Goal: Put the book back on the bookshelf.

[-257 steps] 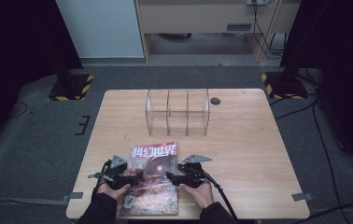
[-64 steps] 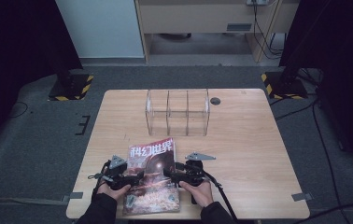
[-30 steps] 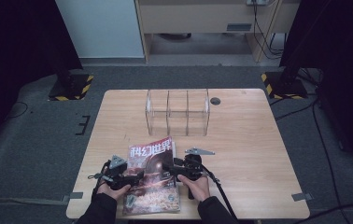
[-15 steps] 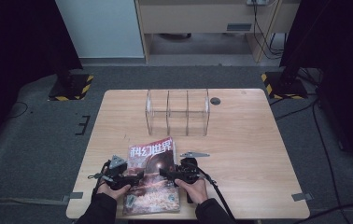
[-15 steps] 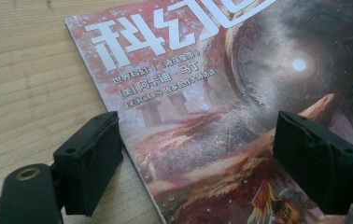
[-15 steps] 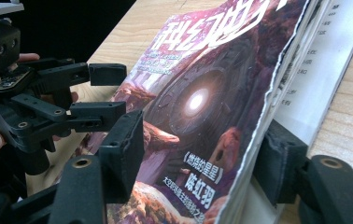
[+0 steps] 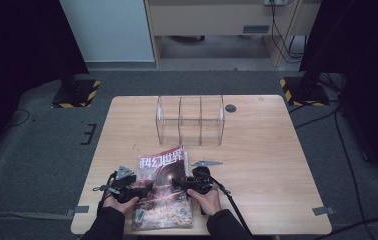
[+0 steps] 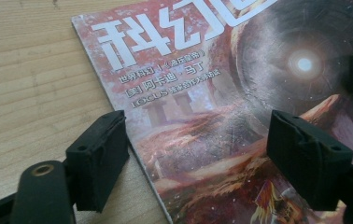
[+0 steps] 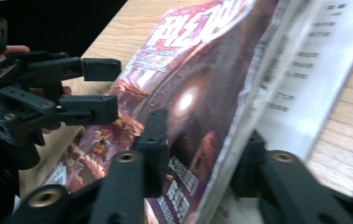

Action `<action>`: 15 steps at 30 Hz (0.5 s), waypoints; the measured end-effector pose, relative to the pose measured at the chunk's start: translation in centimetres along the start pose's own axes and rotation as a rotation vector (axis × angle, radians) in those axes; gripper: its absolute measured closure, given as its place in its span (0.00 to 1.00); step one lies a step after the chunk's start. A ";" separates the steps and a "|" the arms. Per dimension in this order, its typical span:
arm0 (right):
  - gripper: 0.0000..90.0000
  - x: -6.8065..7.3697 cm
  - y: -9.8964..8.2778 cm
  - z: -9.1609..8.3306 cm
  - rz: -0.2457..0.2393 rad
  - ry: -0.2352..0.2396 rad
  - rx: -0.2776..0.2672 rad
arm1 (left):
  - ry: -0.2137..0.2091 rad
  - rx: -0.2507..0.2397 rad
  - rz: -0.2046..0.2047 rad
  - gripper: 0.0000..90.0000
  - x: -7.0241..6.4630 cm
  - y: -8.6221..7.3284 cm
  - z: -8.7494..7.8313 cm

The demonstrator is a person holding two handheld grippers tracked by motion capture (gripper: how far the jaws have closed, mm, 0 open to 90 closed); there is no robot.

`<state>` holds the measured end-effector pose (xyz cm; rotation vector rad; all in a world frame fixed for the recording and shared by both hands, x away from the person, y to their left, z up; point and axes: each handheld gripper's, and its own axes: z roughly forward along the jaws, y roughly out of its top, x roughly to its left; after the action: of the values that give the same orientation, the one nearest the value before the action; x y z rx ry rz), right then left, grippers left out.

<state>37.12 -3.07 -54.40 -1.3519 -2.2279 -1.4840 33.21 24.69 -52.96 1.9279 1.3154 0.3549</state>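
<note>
We read the step in hand as opening the magazine (image 7: 163,189), which lies at the near edge of the table (image 7: 277,165), well short of the clear divided rack (image 7: 190,120). The right gripper (image 9: 200,154) has just been closing its jaws, and in the right gripper view they now pinch the lifted cover and front pages at the open edge, a printed inner page showing beneath. The left gripper (image 8: 198,154) stands with jaws wide apart, straddling the spine edge (one jaw over bare wood, one over the cover), gripping nothing. Next, we judge, the right must swing the cover over while the left steadies the spine.
</note>
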 end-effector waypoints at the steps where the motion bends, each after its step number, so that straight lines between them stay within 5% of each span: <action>1: 0.79 0.0 0.0 -0.1 0.003 0.003 0.002 | 0.002 -0.003 -0.008 0.24 0.0 0.0 0.0; 15: 0.96 0.4 0.4 -1.2 -0.029 0.078 -0.090 | -0.047 -0.057 -0.043 0.28 0.4 0.4 -0.9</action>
<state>36.81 -3.74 -53.29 -1.2683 -2.1660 -1.6362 33.15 25.33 -52.15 1.8464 1.3007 0.3203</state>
